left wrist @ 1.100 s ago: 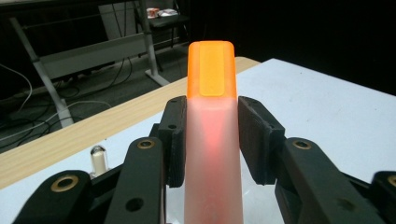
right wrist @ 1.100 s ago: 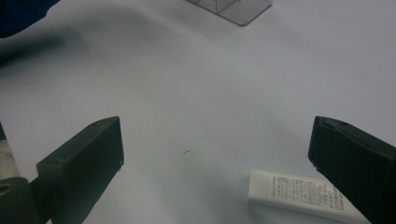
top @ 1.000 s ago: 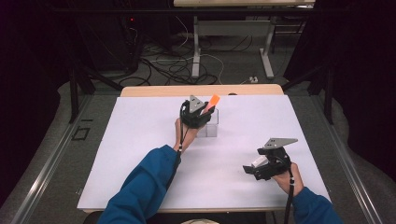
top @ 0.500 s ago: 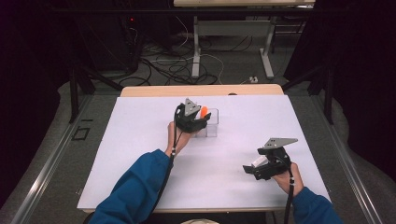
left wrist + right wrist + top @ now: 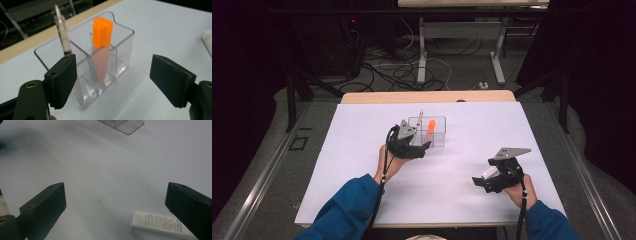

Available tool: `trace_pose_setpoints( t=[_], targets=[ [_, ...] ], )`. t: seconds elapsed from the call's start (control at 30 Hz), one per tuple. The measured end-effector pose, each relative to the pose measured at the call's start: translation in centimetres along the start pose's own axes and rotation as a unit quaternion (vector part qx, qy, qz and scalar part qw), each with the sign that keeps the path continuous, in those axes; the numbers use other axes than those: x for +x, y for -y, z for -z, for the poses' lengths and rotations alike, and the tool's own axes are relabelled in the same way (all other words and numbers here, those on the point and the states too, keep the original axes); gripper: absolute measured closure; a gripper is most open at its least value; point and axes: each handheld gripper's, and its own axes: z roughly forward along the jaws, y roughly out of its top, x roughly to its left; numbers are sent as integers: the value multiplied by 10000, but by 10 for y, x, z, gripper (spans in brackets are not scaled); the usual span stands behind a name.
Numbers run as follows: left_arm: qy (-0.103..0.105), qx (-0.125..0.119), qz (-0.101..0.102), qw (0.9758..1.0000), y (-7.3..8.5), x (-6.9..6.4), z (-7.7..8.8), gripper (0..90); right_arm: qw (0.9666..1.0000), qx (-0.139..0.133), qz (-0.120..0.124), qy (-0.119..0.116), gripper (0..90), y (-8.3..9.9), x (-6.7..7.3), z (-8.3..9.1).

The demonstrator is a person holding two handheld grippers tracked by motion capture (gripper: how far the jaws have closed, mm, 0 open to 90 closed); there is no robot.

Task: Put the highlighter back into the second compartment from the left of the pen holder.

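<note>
Over at the far middle of the white table (image 5: 362, 150), the left gripper (image 5: 424, 146) is backing away from the clear box (image 5: 438, 134), and the orange block (image 5: 431, 125) that it held above the box a second ago now stands upright in the box's middle compartment. Its jaws have just been opening and stand wide apart with nothing between them, as the left gripper view confirms. That drop looks done, I'd say. A thin clear tube (image 5: 62, 35) leans in the compartment beside the block. Down at the near right, the right gripper (image 5: 478, 181) hasn't budged; its jaws gape wide, empty, with a small white tube (image 5: 160, 223) lying on the table just ahead of one jaw. That looks like the next candidate. Plenty of bare table lies between the two hands, and the box sits well clear of every edge, so either hand has open room.
</note>
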Motion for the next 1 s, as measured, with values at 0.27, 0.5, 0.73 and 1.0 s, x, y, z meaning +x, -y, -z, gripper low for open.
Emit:
trace_pose_setpoints(
  t=[0.27,0.5,0.73,1.0],
  targets=[
    [28,9,-88,10000,10,-5,18,172,10000,15,69,21,26,0,0,2],
    [-64,32,-162,9998,19,-10,31,161,10000,22,62,14,26,0,0,2],
    [-4,220,-151,9996,33,-11,41,139,10000,26,76,15,26,0,0,3],
    [2,367,-78,9993,42,-11,49,114,10000,-13,39,32,27,0,-1,3]
  ],
)
